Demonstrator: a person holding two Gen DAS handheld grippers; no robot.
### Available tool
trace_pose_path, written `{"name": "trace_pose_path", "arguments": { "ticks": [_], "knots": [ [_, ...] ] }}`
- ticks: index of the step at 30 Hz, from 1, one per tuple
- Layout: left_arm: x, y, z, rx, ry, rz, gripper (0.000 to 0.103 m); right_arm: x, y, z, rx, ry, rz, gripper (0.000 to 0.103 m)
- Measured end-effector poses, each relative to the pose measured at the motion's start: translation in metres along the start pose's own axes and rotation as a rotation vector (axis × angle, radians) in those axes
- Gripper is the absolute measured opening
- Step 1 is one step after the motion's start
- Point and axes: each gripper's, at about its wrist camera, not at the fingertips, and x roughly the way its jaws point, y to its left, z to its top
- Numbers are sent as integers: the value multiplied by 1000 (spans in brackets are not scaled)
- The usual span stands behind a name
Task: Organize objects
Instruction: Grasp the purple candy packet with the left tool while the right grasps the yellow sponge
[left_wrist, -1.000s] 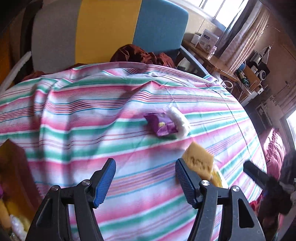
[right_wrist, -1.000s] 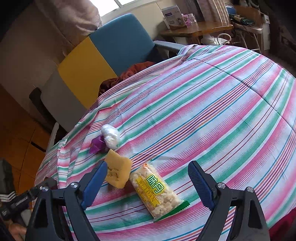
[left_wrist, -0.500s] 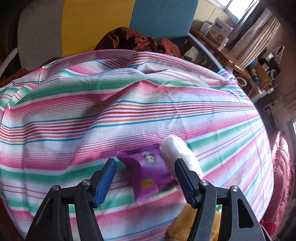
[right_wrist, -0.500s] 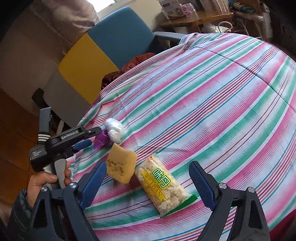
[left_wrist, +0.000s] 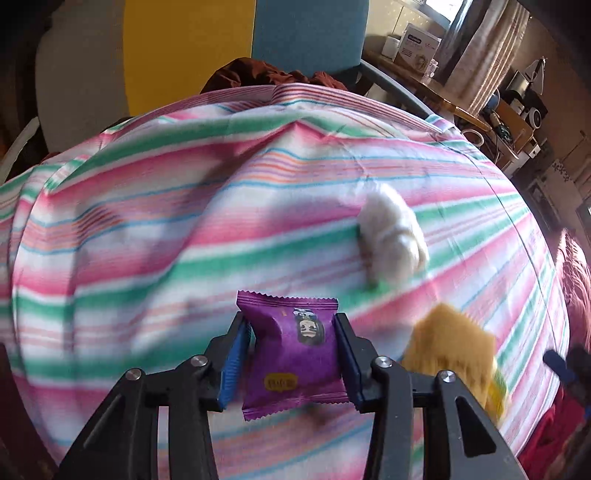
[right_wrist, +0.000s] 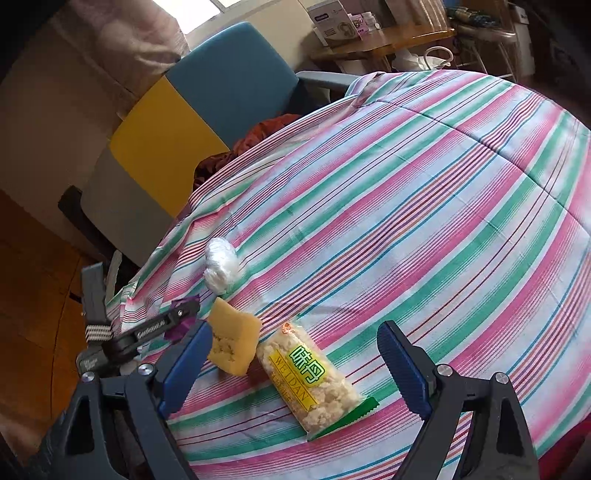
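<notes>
My left gripper (left_wrist: 293, 349) is shut on a purple snack packet (left_wrist: 293, 354), held just above the striped cloth (left_wrist: 147, 229). A white plastic-wrapped ball (left_wrist: 391, 240) lies ahead to the right, and a yellow sponge-like block (left_wrist: 450, 350) lies at the right. In the right wrist view my right gripper (right_wrist: 295, 365) is open and empty, above a clear WEIDAN snack bag (right_wrist: 310, 376). The yellow block (right_wrist: 232, 343) and white ball (right_wrist: 221, 264) lie to its left. The left gripper (right_wrist: 181, 314) shows there with the purple packet (right_wrist: 179, 326).
The striped cloth (right_wrist: 424, 221) covers a rounded surface. A chair with a grey, yellow and blue back (right_wrist: 184, 122) stands behind, with reddish-brown fabric (left_wrist: 266, 72) on its seat. A wooden desk with boxes (right_wrist: 369, 37) stands at the far right.
My left gripper moved forward to the purple packet and closed on it. The right gripper has stayed open over the snack bag.
</notes>
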Motion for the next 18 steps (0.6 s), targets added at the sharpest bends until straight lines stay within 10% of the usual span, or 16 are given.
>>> {"name": "trace_pose_path", "arguments": {
  "ticks": [18],
  "knots": [
    [-68,-15,-141,94,-45,-28,46,23,42,-20,-244,78,6,95]
  ]
}}
